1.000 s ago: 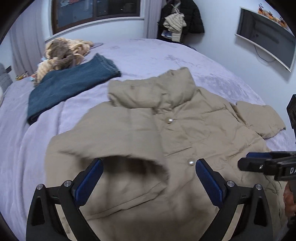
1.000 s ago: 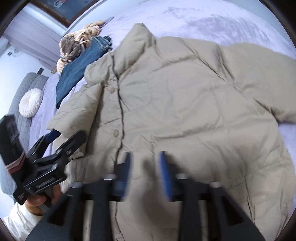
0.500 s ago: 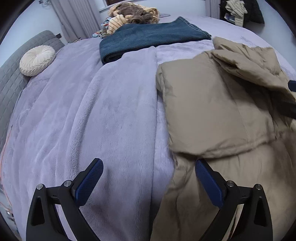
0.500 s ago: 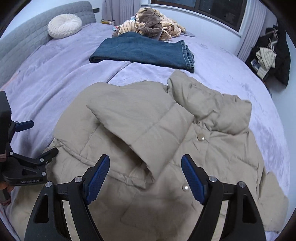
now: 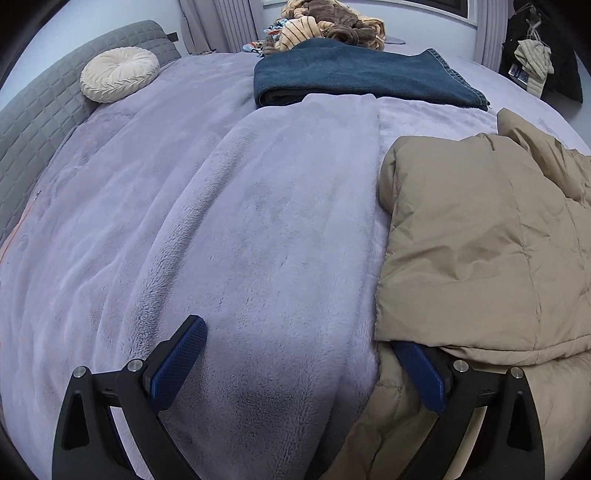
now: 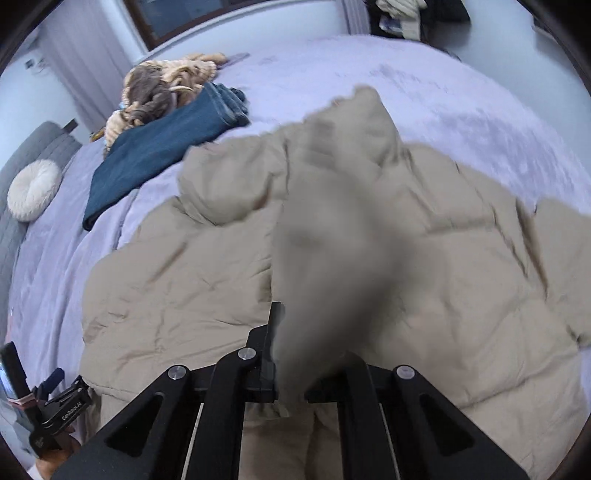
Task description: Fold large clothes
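My right gripper (image 6: 291,369) pinches the jacket (image 6: 369,258), one sleeve folded in; my left gripper (image 5: 295,358) gapes empty; body unfolded.

Soft, even indoor light; strong fisheye bending at the edges; right wrist view motion-blurred at centre.

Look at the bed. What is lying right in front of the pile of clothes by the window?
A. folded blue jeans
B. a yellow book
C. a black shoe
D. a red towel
A: the folded blue jeans lie flat on the purple blanket, just in front of the pile of clothes, and none of the other things is on the bed.
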`<action>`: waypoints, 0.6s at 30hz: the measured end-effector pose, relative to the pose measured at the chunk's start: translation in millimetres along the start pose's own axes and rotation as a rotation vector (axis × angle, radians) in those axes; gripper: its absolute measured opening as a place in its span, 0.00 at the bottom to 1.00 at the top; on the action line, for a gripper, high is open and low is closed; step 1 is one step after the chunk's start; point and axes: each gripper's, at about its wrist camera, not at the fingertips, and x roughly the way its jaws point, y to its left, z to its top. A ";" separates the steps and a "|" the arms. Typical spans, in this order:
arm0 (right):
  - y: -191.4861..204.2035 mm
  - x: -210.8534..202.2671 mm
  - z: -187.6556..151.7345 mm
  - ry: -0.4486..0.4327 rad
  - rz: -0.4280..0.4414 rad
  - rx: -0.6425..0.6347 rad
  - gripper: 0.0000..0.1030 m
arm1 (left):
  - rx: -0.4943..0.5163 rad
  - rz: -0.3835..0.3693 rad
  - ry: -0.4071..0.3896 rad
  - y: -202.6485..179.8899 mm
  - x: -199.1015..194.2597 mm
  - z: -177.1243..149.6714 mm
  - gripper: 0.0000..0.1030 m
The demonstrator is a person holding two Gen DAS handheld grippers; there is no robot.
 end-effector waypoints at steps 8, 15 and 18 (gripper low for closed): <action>-60.0 6.6 -19.4 0.125 0.180 0.285 0.30 | 0.104 -0.180 0.075 16.3 -32.5 -0.3 0.78; -93.3 -46.0 -19.0 0.003 0.077 0.293 0.18 | 0.051 -0.313 0.004 17.4 -65.4 29.2 0.68; -79.6 -56.8 -8.9 -0.043 0.095 0.176 0.17 | 0.077 -0.333 -0.040 -12.8 -52.7 53.3 0.68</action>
